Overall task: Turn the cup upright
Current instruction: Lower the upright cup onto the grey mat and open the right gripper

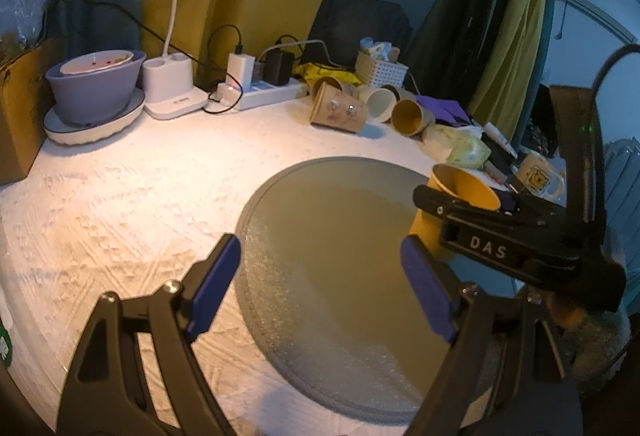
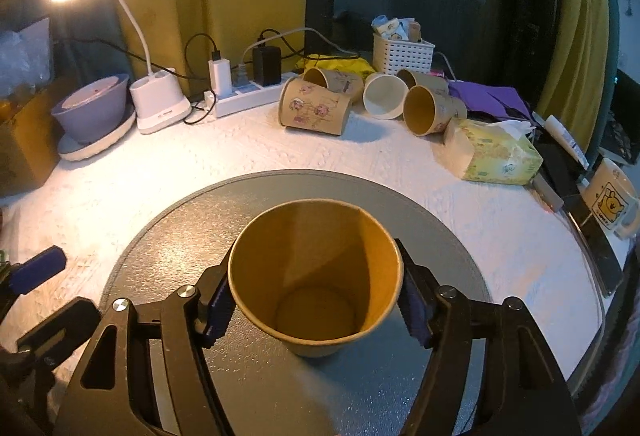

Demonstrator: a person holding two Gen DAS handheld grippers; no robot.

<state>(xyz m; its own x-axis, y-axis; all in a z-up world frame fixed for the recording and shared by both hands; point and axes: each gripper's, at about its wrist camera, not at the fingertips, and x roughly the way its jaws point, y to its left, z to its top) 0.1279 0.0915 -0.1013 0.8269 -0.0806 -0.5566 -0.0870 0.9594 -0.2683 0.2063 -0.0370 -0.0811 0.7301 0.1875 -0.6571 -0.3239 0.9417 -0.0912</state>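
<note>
Right hand-held gripper [image 2: 316,310], lettered "DAS", clamps cup [image 2: 316,276].

surface [image 2: 132,171]: white, textured | centre: round grey mat [image 2: 168,248] | 12 o'clock: tipped paper cups [image 2: 316,111], power strip [image 2: 248,97] | 10 o'clock: lamp base [image 2: 160,103], purple bowl [image 2: 92,111] on plate | 2 o'clock: tissue box [image 2: 492,151] | 3 o'clock: bear mug [image 2: 610,199]
</note>
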